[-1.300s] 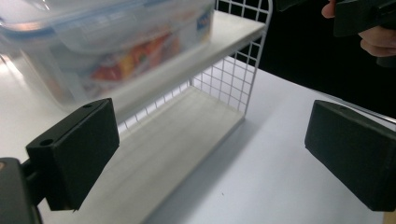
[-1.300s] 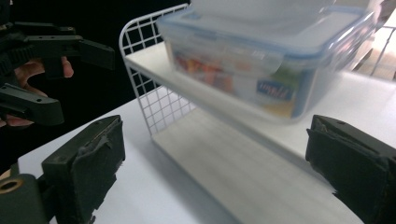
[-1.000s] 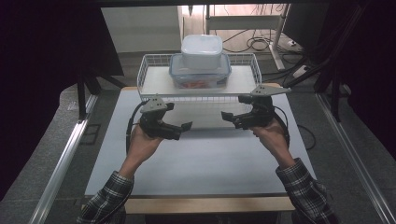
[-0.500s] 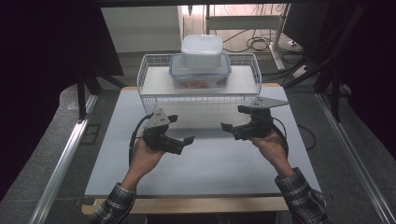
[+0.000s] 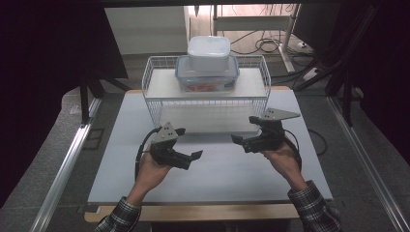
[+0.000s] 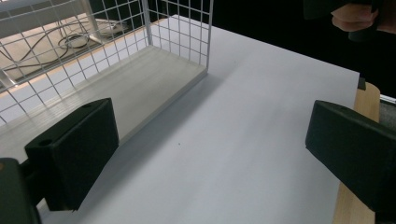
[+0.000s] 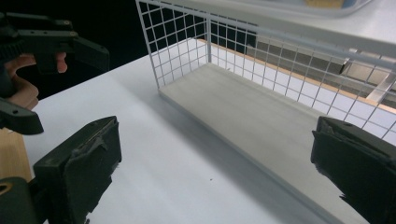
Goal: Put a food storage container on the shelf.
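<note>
Left tongs (image 5: 196, 155) and right tongs (image 5: 238, 140) hover low over white tabletop (image 5: 212, 179), near its middle, both spread wide, holding nothing, touching nothing. Step, by my read: approach not begun; hands parked short of white wire shelf rack (image 5: 207, 104). Next move likely needs reach forward and up. Farther back, on rack's top: clear blue-rimmed plastic box (image 5: 207, 77), smaller white lidded container (image 5: 208, 50) stacked on it.

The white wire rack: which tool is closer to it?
Right. The right tool sits just in front of the rack, near its right end. The left tool is farther back over the table.
</note>
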Demonstrator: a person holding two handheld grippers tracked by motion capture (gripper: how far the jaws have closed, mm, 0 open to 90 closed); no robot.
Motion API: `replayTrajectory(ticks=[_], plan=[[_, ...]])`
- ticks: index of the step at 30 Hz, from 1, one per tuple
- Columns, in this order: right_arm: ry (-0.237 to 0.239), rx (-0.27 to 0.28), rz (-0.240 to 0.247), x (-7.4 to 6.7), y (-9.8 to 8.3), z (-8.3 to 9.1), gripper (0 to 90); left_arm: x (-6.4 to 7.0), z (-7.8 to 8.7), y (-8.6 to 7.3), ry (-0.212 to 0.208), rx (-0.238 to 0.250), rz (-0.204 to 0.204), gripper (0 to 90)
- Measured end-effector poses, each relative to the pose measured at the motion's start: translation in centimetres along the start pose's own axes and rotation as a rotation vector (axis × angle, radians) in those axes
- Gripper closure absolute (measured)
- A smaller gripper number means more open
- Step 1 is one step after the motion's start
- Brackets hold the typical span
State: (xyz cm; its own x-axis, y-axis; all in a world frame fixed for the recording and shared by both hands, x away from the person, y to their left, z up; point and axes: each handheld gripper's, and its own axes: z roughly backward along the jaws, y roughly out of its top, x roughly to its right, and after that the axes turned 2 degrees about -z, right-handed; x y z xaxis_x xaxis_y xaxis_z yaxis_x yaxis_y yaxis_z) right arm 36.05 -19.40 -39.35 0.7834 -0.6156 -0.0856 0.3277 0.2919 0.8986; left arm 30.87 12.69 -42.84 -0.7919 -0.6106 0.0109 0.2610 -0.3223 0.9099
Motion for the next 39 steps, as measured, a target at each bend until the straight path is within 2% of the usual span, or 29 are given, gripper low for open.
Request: replayTrajectory(ticks=[8,15,21,29,39], plan=[[-0.003,-0.019,-0.008,-0.1,-1.3,0.3,0.0,0.7,0.5,-0.7,0.002,-0.002,0.0,2.3],[-0.011,-0.055,-0.02,-0.2,-2.9,0.5,0.0,0.9,0.5,-2.3,0.008,-0.024,0.022,1.9],[-0.025,-0.093,-0.024,-0.1,-4.5,0.6,0.0,0.8,0.4,-3.7,0.027,-0.059,0.031,1.7],[-0.038,-0.112,-0.025,-0.1,-5.7,1.1,0.0,0.6,0.6,-4.9,0.049,-0.087,0.049,1.5],[-0.062,-0.152,-0.021,0.1,-7.4,0.7,0.0,0.1,0.6,-6.6,0.07,-0.125,0.07,0.5]])
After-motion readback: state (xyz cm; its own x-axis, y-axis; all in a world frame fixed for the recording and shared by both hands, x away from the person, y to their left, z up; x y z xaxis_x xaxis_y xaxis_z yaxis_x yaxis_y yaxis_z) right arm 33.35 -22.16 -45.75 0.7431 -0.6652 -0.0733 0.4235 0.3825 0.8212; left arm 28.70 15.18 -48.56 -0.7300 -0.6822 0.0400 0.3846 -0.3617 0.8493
